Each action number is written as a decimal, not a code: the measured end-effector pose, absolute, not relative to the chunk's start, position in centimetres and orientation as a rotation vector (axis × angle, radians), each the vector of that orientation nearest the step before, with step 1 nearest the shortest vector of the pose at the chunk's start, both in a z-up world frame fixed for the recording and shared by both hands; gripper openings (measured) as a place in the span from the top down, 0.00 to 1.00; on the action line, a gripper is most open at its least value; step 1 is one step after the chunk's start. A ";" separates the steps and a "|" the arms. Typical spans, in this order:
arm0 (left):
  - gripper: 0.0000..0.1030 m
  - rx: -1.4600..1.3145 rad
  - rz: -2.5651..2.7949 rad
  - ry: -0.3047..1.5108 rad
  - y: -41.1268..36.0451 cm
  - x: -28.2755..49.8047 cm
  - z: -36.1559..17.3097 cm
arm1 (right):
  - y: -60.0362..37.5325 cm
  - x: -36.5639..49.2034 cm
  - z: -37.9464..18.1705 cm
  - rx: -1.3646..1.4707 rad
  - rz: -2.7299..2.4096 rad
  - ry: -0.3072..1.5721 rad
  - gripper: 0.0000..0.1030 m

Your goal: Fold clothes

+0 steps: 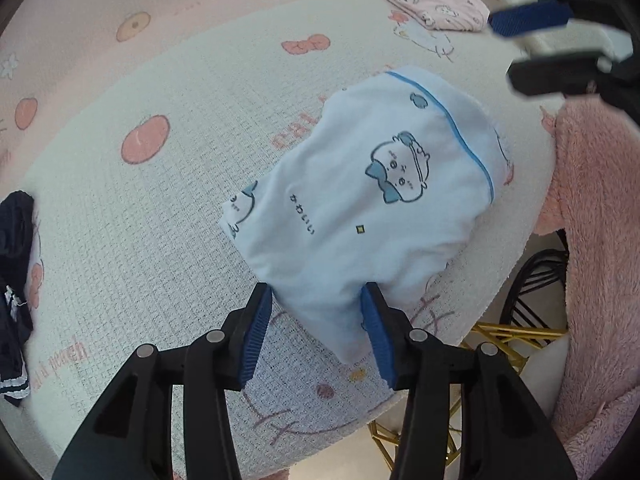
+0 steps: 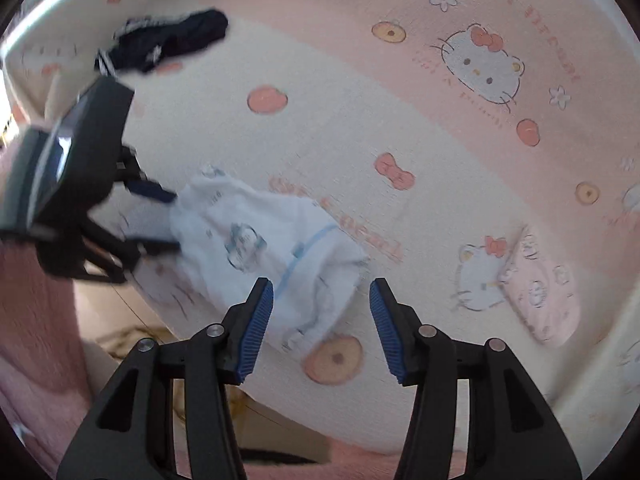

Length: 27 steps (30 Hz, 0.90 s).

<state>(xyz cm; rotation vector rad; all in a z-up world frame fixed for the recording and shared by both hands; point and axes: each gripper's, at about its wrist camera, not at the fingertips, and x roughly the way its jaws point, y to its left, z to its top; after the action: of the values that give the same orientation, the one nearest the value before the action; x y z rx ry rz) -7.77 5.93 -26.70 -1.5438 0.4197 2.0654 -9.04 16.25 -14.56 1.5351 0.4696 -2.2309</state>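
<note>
White garment (image 1: 372, 200) — blue trim, cartoon print — on pink-and-cream cat-patterned cloth (image 1: 160, 208).

A home: cartoon-cat tablecloth (image 1: 168, 216) strewn with small clothes, pink fluffy throw (image 1: 592, 216) just beside it

1. We see both views in soft, even daylight; the patterned cloth on the worktop (image 1: 192, 208) reads bright and slightly washed out, with weak colour contrast.
2. Shadows are faint and diffuse; only a thin dark edge sits under the white garment (image 1: 372, 200).
3. The left wrist view is mostly sharp at centre, the weave of the cloth resolved; the other hand-held gripper (image 1: 540, 40) at the upper right is smeared.
4. The right wrist view is motion-blurred throughout: the white garment (image 2: 256, 240) and dark garment (image 2: 168, 42) have streaked outlines.
5. Fisheye curvature bends the worktop edges, and a black vignette rings each frame.
6. A pale glare band marks the upper left rim of the right wrist view.
</note>
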 end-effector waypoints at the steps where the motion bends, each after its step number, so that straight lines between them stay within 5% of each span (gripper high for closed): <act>1: 0.53 -1.531 2.088 0.386 5.9 -7.9 -26.3 | 16.0 -9.1 -16.0 1.555 -2.254 0.402 0.51; 5: 0.53 -1.468 2.072 0.262 7.0 -7.7 -25.4 | 15.6 -8.2 -20.6 1.592 -2.305 0.384 0.49; 10: 0.53 -1.488 1.989 0.444 8.6 -6.9 -27.3 | 17.7 -7.7 -22.9 1.733 -2.127 0.479 0.44; 12: 0.53 -1.485 1.988 0.479 9.0 -6.5 -27.4 | 19.7 -8.0 -22.8 1.827 -2.017 0.376 0.43; 16: 0.53 -1.485 2.006 0.456 8.8 -6.3 -27.0 | 20.7 -7.9 -19.8 1.810 -2.112 0.524 0.43; 20: 0.53 -1.436 2.063 0.377 7.9 -5.9 -25.8 | 19.6 -7.4 -16.5 1.519 -2.361 0.201 0.43; 27: 0.53 -1.493 1.911 0.545 7.2 -4.9 -26.4 | 17.3 -8.3 -21.9 1.536 -2.296 0.446 0.44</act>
<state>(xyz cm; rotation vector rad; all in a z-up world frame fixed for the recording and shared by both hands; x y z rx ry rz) -4.89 7.22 -26.35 -1.4930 0.5453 1.9109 -8.25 17.30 -21.86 1.5357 0.4455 -2.2958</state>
